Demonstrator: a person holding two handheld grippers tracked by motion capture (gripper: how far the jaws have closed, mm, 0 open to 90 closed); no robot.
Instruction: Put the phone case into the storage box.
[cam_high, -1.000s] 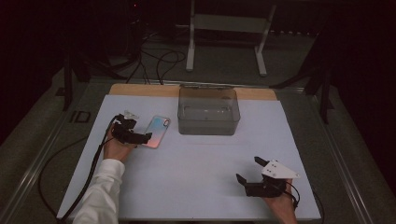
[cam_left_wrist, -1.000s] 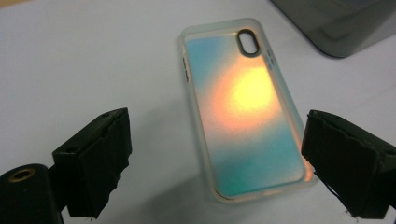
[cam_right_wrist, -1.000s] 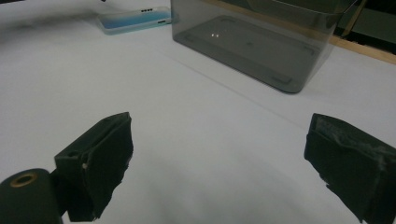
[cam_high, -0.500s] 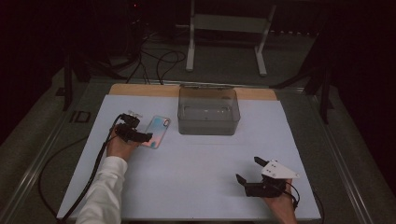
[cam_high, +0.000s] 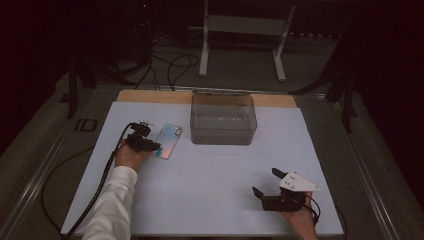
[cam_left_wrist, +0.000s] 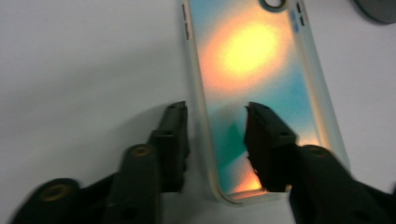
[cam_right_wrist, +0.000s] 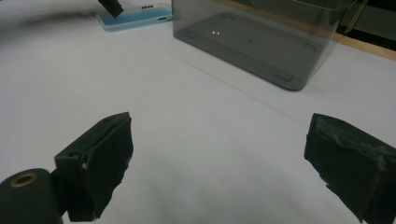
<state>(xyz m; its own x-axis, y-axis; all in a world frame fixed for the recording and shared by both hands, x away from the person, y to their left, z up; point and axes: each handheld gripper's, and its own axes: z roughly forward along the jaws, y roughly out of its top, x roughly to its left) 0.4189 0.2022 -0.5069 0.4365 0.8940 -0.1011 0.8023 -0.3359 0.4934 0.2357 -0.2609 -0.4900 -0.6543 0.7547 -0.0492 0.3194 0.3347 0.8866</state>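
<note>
My left tool (cam_left_wrist: 215, 135) is black, with brass-coloured rivets. The phone case (cam_left_wrist: 254, 93) between its jaws has a milky, see-through rim and an iridescent back: a yellow glow ringed in orange, fading to blue and teal. The worktop (cam_high: 210, 185) is white with a wooden far edge. The bin (cam_high: 223, 119) is smoky grey and translucent. My right tool (cam_high: 265, 186) is black with a pale grey plate.
</note>
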